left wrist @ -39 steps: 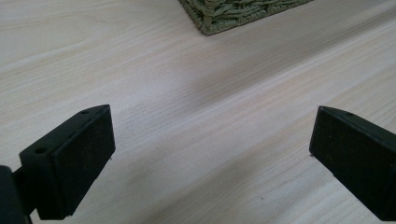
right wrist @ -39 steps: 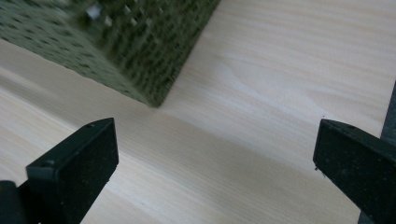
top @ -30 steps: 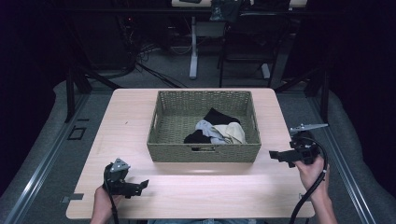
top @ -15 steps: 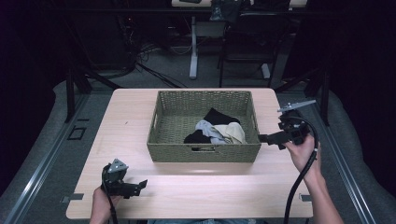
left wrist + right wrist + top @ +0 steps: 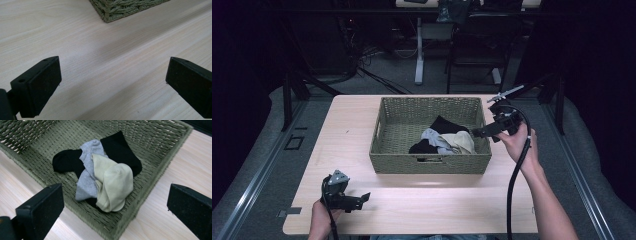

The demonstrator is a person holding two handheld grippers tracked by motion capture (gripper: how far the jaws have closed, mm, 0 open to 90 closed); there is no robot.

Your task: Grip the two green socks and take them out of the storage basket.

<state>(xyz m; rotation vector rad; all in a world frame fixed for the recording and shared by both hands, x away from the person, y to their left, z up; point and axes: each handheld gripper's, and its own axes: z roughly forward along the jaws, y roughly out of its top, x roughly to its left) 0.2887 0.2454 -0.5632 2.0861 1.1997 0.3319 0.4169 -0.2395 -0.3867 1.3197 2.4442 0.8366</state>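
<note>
Work in hand looks like taking socks out of the woven basket (image 5: 430, 162), and judging by the layout it's barely begun: nothing lifted, nothing lying on the table (image 5: 337, 130) outside the basket.

Right gripper (image 5: 476, 132) hangs over the basket's right rim, approx 3 o'clock from basket centre, pointing in twd the pile. In the right gripper view its jaws are spread wide w/ nothing between them; pads clear of the fabric, no contact yet.

Socks sit in the basket's right half, bunched together: cream sock (image 5: 113, 183) on top at the near side, grey sock (image 5: 87, 176) partly under it, black sock (image 5: 120, 150) beyond at about 12 o'clock of the pile, and another black piece (image 5: 66, 160) at roughly 9 o'clock in that view. Whether the black bits are 1 sock or 2, can't tell.

Left gripper (image 5: 364, 198) is parked low over the table at approx 7 o'clock from the basket, well apart from it. Jaws wide apart, empty; bare wood below and a basket corner (image 5: 110, 13) at the top of its view.

Left to do: pretty much everything, i.e. reach in, pinch a sock (cream 1 looks easiest, being on top), lift out.
</note>
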